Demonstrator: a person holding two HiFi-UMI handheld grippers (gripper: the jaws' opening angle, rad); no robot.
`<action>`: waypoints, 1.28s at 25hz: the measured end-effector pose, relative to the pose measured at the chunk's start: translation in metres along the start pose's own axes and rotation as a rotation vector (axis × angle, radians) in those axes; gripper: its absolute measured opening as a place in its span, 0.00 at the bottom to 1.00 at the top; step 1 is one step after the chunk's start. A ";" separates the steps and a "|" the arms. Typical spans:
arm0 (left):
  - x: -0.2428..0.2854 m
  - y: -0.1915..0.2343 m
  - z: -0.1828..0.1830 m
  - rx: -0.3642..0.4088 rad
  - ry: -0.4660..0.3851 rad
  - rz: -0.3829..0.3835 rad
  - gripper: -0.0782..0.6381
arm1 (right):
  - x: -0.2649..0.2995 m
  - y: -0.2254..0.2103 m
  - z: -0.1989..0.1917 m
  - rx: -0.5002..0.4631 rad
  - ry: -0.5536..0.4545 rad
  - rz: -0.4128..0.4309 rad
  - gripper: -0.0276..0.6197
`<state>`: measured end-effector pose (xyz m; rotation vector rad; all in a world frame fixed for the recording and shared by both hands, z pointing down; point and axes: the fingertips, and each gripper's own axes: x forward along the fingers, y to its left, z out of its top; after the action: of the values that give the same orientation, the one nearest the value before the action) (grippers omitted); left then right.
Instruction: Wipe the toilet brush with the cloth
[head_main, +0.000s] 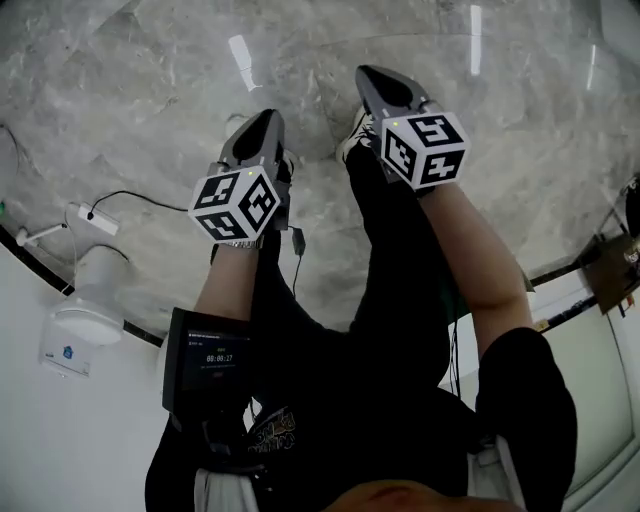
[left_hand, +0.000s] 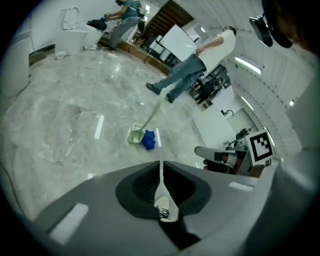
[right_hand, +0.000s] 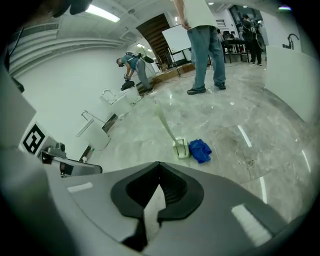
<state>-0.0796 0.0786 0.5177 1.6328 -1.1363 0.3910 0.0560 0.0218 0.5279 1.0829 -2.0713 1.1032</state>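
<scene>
A pale green toilet brush (left_hand: 136, 134) stands in its holder on the marble floor, its handle leaning up and away. A crumpled blue cloth (left_hand: 148, 140) lies right beside the holder. The right gripper view shows the same brush (right_hand: 181, 148) and cloth (right_hand: 200, 150), well ahead of the jaws. The head view shows neither. My left gripper (head_main: 262, 120) (left_hand: 161, 164) is held up in the air, shut and empty. My right gripper (head_main: 372, 74) (right_hand: 159, 164) hangs beside it, also shut with nothing in it. Both point down towards the floor, far from the brush.
A person in jeans (right_hand: 205, 45) stands beyond the brush, and another bends over a toilet (left_hand: 75, 35) at the back. White toilets (right_hand: 97, 136) line the wall. A power strip with a cable (head_main: 95, 218) lies on the floor by the white wall.
</scene>
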 end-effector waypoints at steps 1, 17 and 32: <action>-0.017 -0.014 0.004 0.041 0.016 0.000 0.14 | -0.018 0.014 0.007 -0.001 -0.007 -0.003 0.05; -0.300 -0.207 0.240 0.285 -0.273 0.032 0.12 | -0.274 0.218 0.251 -0.061 -0.271 0.052 0.05; -0.418 -0.325 0.273 0.432 -0.498 -0.034 0.12 | -0.439 0.284 0.328 -0.144 -0.550 0.142 0.05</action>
<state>-0.0946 0.0341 -0.0758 2.2062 -1.4580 0.2181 0.0153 0.0112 -0.0885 1.2865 -2.6413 0.7541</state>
